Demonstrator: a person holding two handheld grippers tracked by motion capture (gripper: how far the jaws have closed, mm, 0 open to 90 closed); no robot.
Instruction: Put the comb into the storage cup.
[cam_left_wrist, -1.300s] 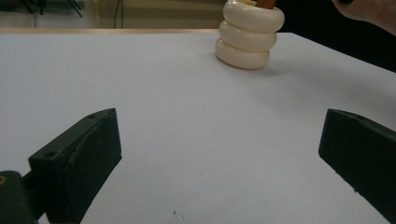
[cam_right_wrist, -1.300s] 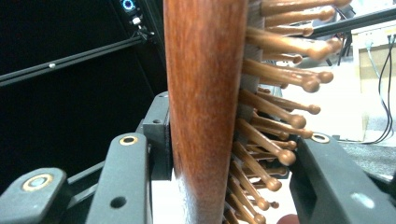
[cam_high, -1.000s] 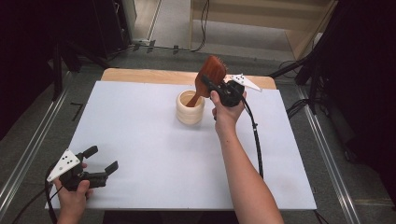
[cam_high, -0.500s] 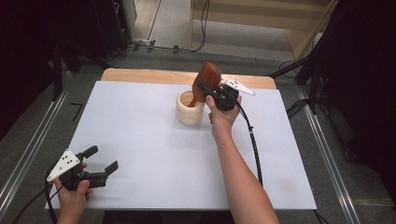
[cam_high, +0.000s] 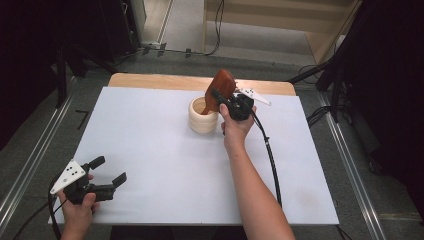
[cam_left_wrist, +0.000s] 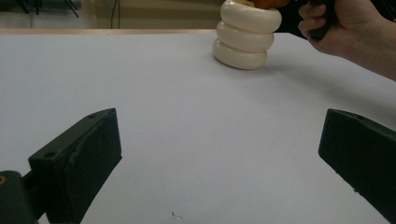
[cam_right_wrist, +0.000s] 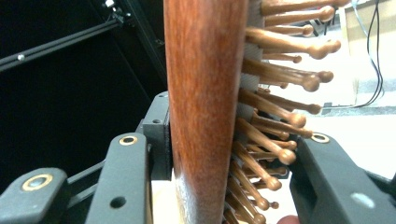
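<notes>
Lowering the wooden hairbrush (cam_high: 223, 86) handle-first into the cream ringed holder (cam_high: 203, 116) is the step in hand, judging by its handle already dipping inside the rim. The right gripper (cam_high: 223, 99) clamps the brush head, one pad on its back, one on the bristles (cam_right_wrist: 275, 116); keep it steady and let go only once it rests. The left gripper (cam_high: 107, 171) waits spread and empty near the white worktop's (cam_high: 165, 165) front corner.

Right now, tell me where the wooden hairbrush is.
In the high view, the hairbrush sits in the right gripper, handle down in the cream holder, far centre.
</notes>
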